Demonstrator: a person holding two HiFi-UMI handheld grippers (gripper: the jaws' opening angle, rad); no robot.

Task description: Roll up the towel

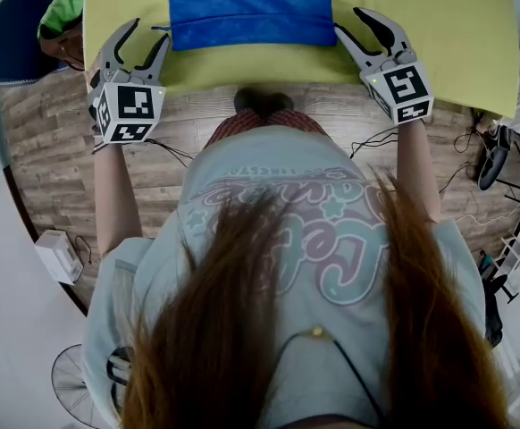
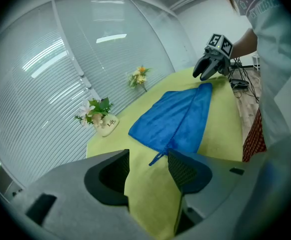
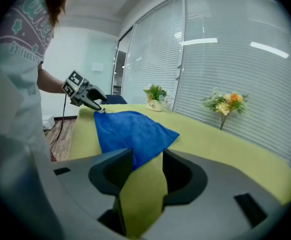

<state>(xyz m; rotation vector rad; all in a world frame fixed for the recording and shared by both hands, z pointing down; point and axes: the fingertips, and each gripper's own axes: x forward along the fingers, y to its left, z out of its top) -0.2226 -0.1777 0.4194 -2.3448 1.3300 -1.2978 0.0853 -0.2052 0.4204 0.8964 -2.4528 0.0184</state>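
Nearest the head camera, long hair over a pale printed T-shirt (image 1: 278, 231), with both bare forearms reaching toward the blue towel (image 1: 247, 7). Below the towel's near edge, wood-plank floor (image 1: 54, 150) with thin black cables. At the towel's near left corner, left gripper (image 1: 148, 32), marker cube facing up, jaws spread wide and pinching nothing. In the left gripper view, only yellow-green table cover (image 2: 150, 204) in the gap, and the towel's small hanging loop (image 2: 158, 156) lying just ahead of the tips, untouched. At the towel's near right corner, right gripper (image 1: 349, 21), jaws likewise held apart. In the right gripper view, that corner of the towel showing in the gap near the tips, pads not pressed on it. Towel itself spread flat on the table cover, near edge running straight from one gripper to the other, a lengthwise fold line down its middle, not yet rolled. Beyond the towel's far edge, bare table cover. Farther still past the towel, at the table's far side: a cream vase of pale flowers (image 2: 104, 120), a spray of orange flowers (image 2: 140, 76), and in the right gripper view a small potted plant (image 3: 155, 98). Behind everything, past the towel, white window blinds (image 2: 45, 84).
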